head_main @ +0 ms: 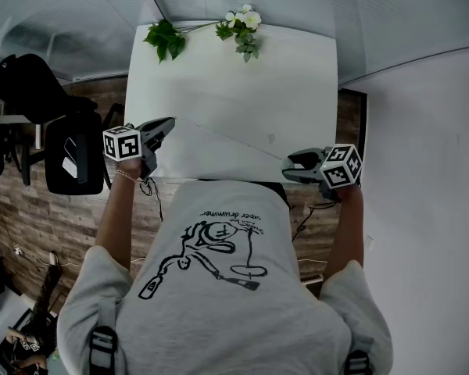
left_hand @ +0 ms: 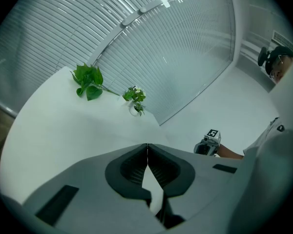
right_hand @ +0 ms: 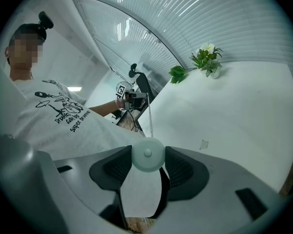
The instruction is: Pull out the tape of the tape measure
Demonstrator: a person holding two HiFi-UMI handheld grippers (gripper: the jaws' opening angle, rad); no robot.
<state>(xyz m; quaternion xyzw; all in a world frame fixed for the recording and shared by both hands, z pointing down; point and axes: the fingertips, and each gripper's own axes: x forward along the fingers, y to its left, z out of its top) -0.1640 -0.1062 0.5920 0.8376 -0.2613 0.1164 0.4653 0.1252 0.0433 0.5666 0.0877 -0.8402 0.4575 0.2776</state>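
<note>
From the head view, both forearms reached forward on either side of the person's grey T-shirt (head_main: 219, 287), elbows bent. The left gripper (head_main: 168, 125) sat over the near left corner of the white bench (head_main: 219, 76), and the right gripper (head_main: 288, 168) hovered at the bench's near right edge, a little lower in the picture. Both pointed inward and somewhat downward. A thin tape (head_main: 230, 141) ran taut and straight between their tips, just above the bench top. A leafy sprig (head_main: 166, 39) and a small bunch of white flowers (head_main: 244, 22) lay at the far edge.

In the left gripper view, the jaws were pressed together with their tips meeting and no gap between them. Only a thin edge-on line showed where they met. The right gripper appeared beyond, to the right, held by a bare forearm.

In the right gripper view, the jaws stood well spread and clamped a round, pale tape measure (right_hand: 147, 156) between their pads, its flat face with a centre stud turned to the camera. From its top the tape rose as a narrow strip to the left gripper, which pinched its far end near the bench's edge.
</note>
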